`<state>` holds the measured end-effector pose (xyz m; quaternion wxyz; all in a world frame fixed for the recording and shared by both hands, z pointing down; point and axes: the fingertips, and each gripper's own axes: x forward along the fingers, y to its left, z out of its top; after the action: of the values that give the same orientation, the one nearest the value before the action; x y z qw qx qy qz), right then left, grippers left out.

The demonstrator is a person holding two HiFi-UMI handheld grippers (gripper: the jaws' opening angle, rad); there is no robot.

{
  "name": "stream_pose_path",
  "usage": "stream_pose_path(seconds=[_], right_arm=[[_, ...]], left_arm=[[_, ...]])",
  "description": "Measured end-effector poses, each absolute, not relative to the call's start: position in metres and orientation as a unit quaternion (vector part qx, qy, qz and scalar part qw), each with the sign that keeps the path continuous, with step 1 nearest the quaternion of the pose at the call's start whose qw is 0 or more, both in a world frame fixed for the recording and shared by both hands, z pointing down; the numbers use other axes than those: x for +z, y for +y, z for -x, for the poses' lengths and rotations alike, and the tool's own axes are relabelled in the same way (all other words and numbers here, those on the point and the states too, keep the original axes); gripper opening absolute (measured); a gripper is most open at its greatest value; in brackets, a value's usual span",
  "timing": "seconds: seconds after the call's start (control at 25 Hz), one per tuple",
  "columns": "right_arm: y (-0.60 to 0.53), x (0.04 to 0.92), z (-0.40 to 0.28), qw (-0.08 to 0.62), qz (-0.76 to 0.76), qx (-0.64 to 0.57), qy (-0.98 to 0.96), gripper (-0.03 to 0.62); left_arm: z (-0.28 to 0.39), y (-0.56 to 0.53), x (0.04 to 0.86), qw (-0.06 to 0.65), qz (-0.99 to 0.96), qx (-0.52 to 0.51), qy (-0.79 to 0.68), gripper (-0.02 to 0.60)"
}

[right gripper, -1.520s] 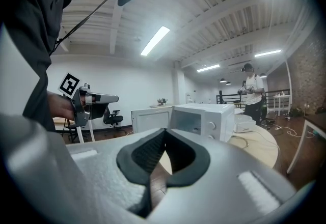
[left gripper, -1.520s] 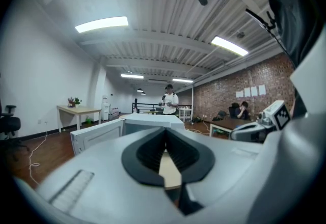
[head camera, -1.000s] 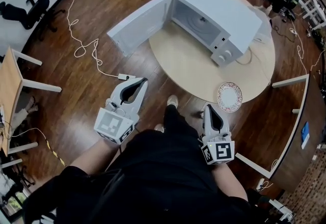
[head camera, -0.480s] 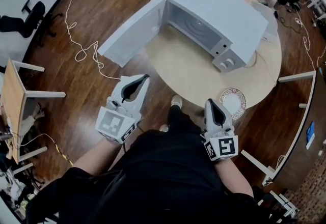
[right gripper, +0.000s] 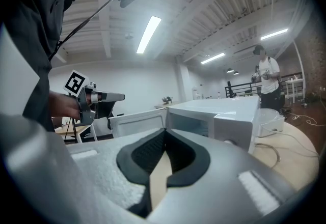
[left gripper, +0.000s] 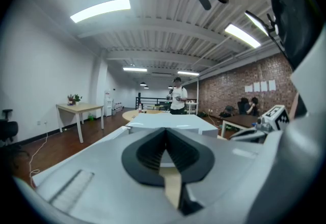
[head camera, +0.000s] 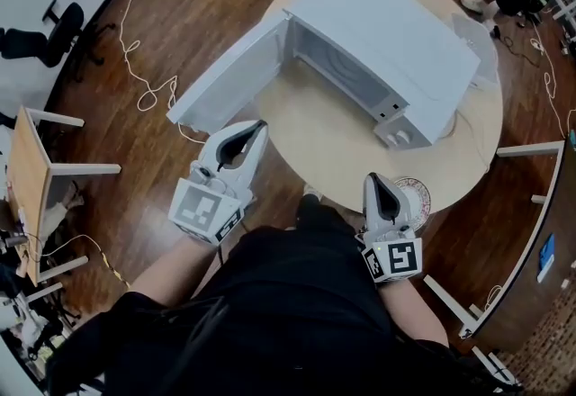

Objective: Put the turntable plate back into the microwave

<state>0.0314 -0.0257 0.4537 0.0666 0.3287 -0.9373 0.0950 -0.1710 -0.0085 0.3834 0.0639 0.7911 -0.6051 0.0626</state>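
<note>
Your right gripper [head camera: 373, 180] hides part of the round white turntable plate with a red-patterned rim [head camera: 419, 197]. The plate lies flat just beside the gripper's closed, empty tips, below the boxy white microwave [head camera: 387, 34]. Your left gripper [head camera: 258, 127], also closed and empty, points at the microwave's open door [head camera: 225, 84]. Both the plate and the microwave sit on a round pale wooden table [head camera: 333, 147], which stands on a dark plank floor [head camera: 135, 205].

microwave [head camera: 387, 25] mouth stands open over bare tabletop [head camera: 324, 138]; its swung door [head camera: 225, 84] bounds the left.
</note>
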Motion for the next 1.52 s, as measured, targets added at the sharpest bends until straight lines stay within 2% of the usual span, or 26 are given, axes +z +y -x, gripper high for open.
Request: stream_pose_path(seconds=[0.48,1.12,1.52], right_arm=[[-0.081,0.459,-0.025,0.045,-0.313,0.115,-0.942,0.000],[-0.087,0.469,-0.005,0.050,-0.294,0.142,-0.944,0.000],[-0.106,0.464,-0.005,0.060,-0.369,0.118,-0.920,0.000]], left_arm=[[0.161,-0.073,0.358,0.049,-0.791,0.085,-0.605,0.005],[0.142,-0.100,0.348,0.036,-0.815,0.102,-0.570,0.005],[0.144,-0.150,0.352,0.024,-0.862,0.090,-0.498,0.005]])
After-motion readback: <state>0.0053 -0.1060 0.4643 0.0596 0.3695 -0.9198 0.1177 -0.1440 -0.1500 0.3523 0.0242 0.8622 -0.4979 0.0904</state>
